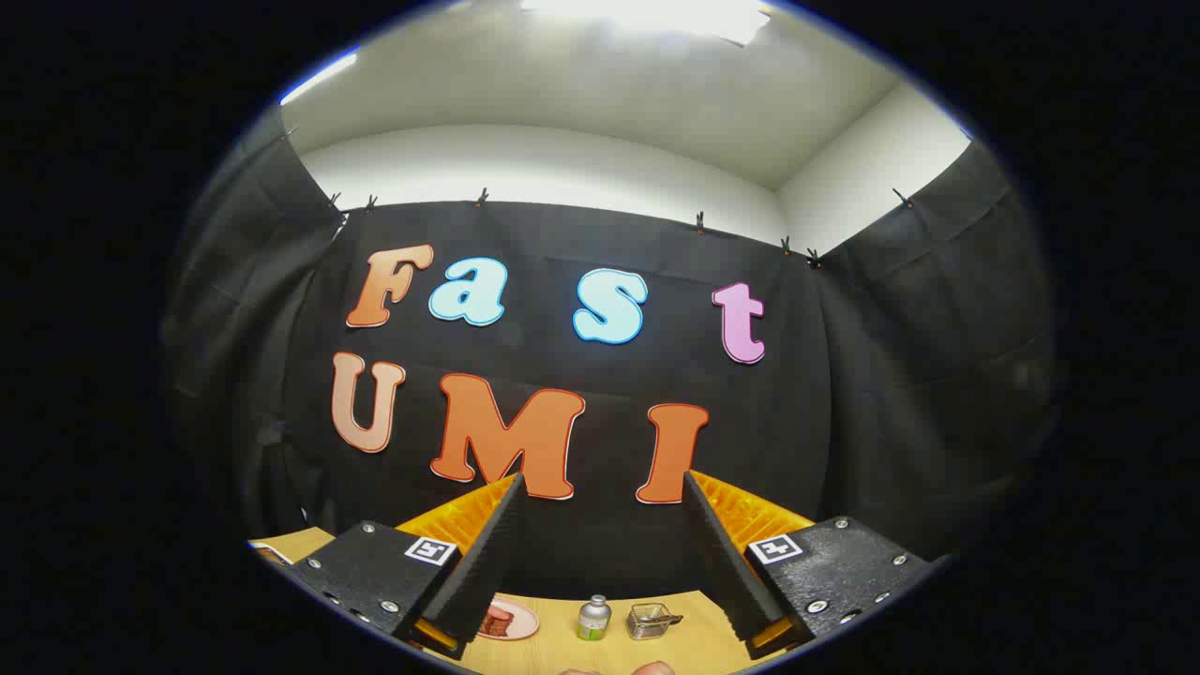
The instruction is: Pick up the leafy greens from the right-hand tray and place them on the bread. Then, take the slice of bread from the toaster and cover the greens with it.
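Observation:
My gripper (600,483) is held high and points at the booth's black cloth wall, its two fingers (487,553) spread wide apart with nothing between them. Far below, between the fingers, lies a strip of wooden table (553,647). On it sits a small pink plate (511,621) holding something reddish brown, close by the left finger. The leafy greens, the bread and the toaster are hidden from this angle.
A small metal bottle with a green band (593,619) stands on the table between the fingers. To its right rests a little wire basket with a handle (651,620). A fingertip of a person (652,667) pokes in at the table's near side.

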A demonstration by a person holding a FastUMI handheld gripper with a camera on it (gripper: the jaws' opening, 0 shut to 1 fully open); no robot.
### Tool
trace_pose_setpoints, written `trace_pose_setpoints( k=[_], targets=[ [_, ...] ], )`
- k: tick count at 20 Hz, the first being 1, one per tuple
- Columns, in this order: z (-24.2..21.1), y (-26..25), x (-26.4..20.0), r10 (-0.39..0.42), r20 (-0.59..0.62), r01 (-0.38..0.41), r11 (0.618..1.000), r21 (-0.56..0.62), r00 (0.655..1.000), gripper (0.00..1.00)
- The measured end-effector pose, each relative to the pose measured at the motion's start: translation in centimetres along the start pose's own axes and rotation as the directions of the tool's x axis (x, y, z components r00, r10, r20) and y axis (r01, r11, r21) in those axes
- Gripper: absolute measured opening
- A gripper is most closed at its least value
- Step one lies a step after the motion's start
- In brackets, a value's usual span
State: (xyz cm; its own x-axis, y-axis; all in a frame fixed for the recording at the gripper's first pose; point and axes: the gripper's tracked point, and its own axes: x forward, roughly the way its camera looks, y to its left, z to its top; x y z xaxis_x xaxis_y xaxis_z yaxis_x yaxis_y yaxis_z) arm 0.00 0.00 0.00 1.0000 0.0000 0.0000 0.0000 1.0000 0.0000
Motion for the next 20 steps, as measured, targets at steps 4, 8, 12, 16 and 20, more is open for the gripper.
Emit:
trace_pose_setpoints(
  k=[4, 8, 12, 16, 20],
  targets=[
    [-0.4, 0.2, -0.1, 0.017, -0.017, -0.017, 1.000, 0.001, 1.000, 0.98],
    [-0.5, -0.2, -0.3, 0.024, -0.020, -0.024, 1.000, 0.007, 1.000, 0.98],
    [-0.4, -1.2, -0.4, 0.009, -0.015, -0.009, 1.000, -0.012, 1.000, 0.98],
    [-0.2, -1.7, -0.4, 0.003, -0.012, -0.003, 1.000, -0.008, 1.000, 0.98],
    [-0.5, -1.6, -0.4, 0.005, -0.019, -0.005, 1.000, -0.004, 1.000, 0.98]
  ],
)
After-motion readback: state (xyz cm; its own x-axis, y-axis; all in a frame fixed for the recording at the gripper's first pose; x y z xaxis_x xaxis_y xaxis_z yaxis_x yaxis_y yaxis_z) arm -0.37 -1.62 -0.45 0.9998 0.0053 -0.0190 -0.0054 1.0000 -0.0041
